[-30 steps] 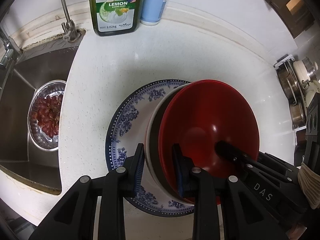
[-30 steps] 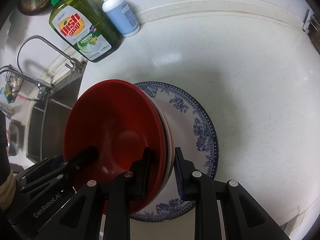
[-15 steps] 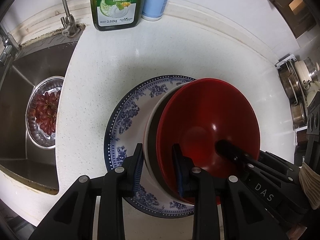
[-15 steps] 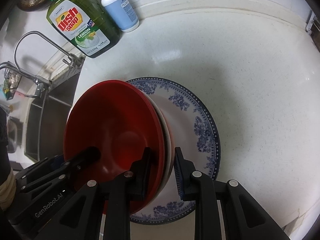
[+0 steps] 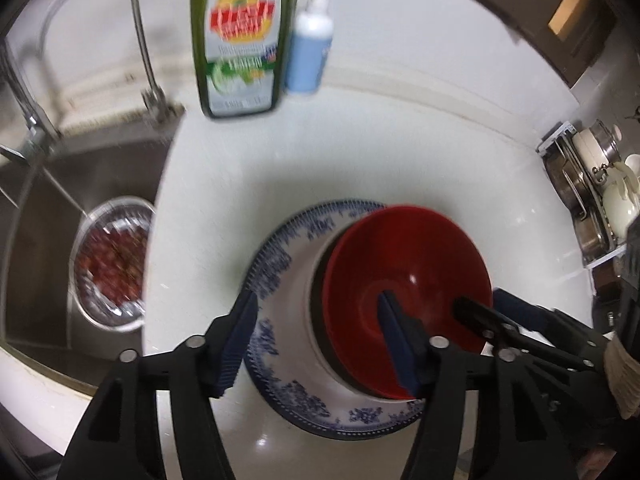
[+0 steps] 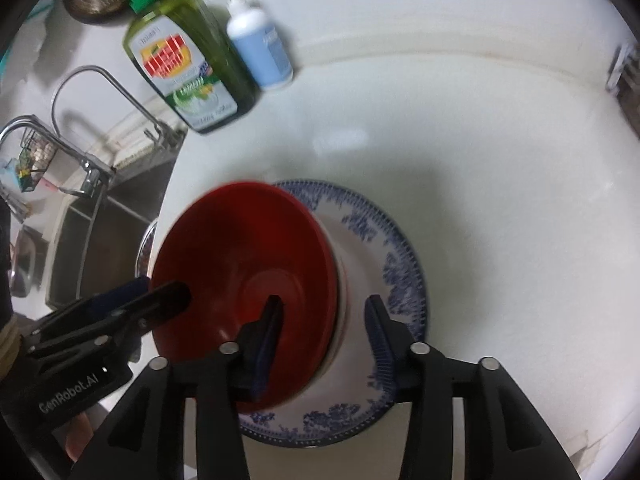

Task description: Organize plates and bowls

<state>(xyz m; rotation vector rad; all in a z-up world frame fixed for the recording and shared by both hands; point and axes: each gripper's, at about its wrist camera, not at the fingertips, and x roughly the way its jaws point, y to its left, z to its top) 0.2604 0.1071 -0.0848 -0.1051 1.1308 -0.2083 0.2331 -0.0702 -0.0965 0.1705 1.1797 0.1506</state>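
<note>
**Bowls let go onto the blue plate**

A moment ago both of my tools were clamped on the rim of the red bowl, one on each side. Now my left hand-held gripper is opening, its pads standing clear with the near rim of the bowls loose between them, and my right hand-held gripper is opening too, one finger over the bowl, the other outside it. Neither holds anything. The red bowl sits nested in a pale bowl, and both rest on the blue patterned plate on the counter. I judge this stack placed, so I can back away.

My left view alone shows the sink with a strainer of grapes, and a rack of pots to the right. My right view alone shows the green pump top of the dish soap
</note>
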